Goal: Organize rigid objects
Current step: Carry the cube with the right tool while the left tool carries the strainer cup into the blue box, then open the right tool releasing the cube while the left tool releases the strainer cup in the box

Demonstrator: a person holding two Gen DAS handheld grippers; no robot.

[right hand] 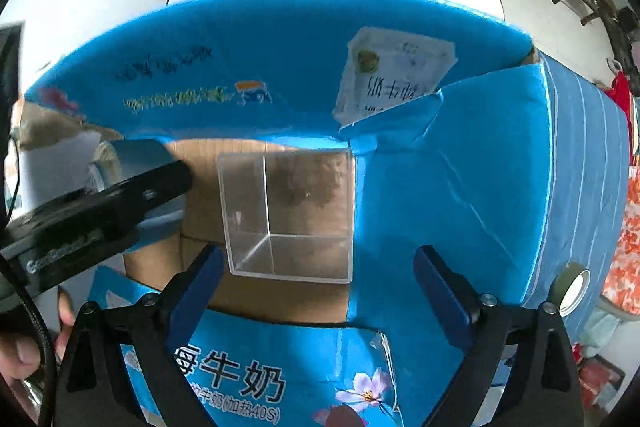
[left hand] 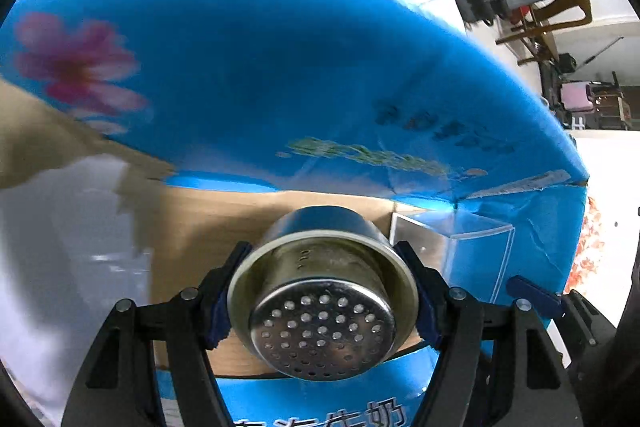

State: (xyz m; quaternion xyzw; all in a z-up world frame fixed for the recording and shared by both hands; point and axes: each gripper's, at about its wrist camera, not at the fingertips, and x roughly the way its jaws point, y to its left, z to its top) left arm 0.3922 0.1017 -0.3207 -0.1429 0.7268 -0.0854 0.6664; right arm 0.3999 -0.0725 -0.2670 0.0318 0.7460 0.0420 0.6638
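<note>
Steel strainer cup (left hand: 320,291) (perforated base camera-ward) in left tool (left hand: 322,297)

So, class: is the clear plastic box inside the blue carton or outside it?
Inside. The clear plastic box sits on the brown floor of the blue carton, its walls rising around it.

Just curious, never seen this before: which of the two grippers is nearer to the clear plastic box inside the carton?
Right. The right gripper hangs open directly above the clear plastic box; the left gripper is off to its side, shut on the metal cup.

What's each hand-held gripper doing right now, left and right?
Left hand-held gripper: closed on the perforated metal cup.
Right hand-held gripper: open, holding nothing; clear plastic box below.
</note>
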